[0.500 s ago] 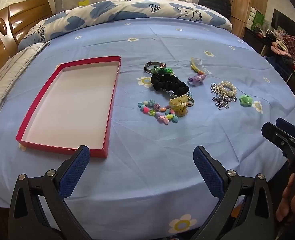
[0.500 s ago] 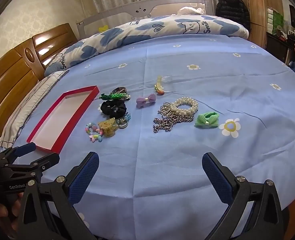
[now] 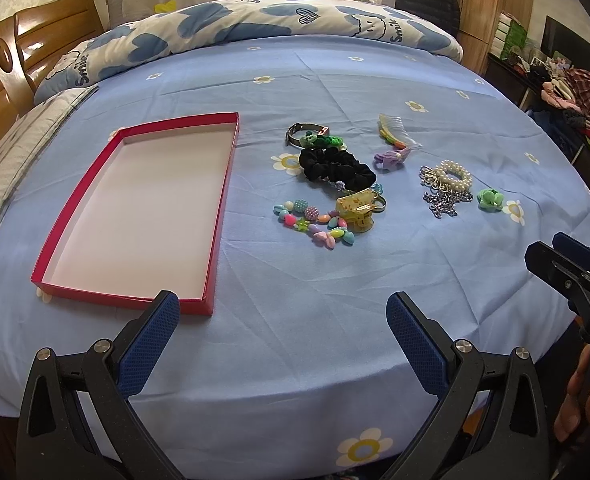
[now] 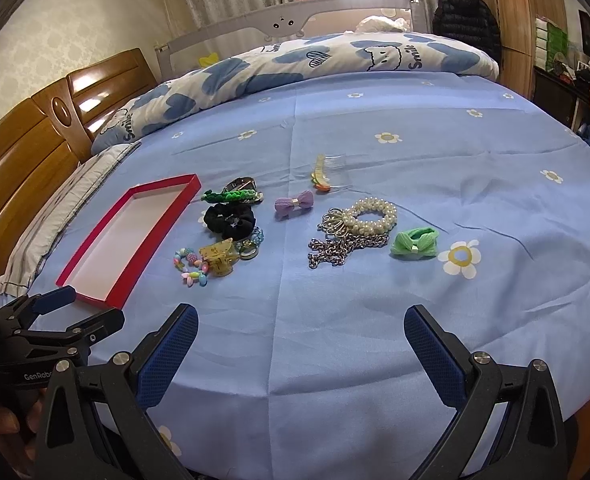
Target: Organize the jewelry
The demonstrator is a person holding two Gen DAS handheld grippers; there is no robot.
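Left wrist view, going left to right: the red tray (image 3: 223,216) sits on the blue bedsheet (image 3: 335,72) with nothing in it, just its bare white floor. To its right is the jewelry pile: a colourful bead bracelet (image 3: 315,224), a yellow claw clip (image 3: 357,210) touching it, a black scrunchie (image 3: 337,166) just behind, then a purple bow (image 3: 391,159), a pearl bracelet (image 3: 453,174) lying on a silver chain (image 3: 443,202), and a green bow (image 3: 490,199) furthest right.

The left gripper (image 3: 283,332) hovers at the near edge of the bed, jaws spread wide, holding nothing. Same for the right gripper (image 4: 301,340), also wide open and empty.

Nothing looks sorted yet, so the step in hand is probably the first pick. Best bet is a loose piece at the edge of the pile, like the bead bracelet nearest the tray. Come down over it and pinch only the beads, since the sheet is soft and could get caught too. The chain and pearls look tangled, so they're better left for later.
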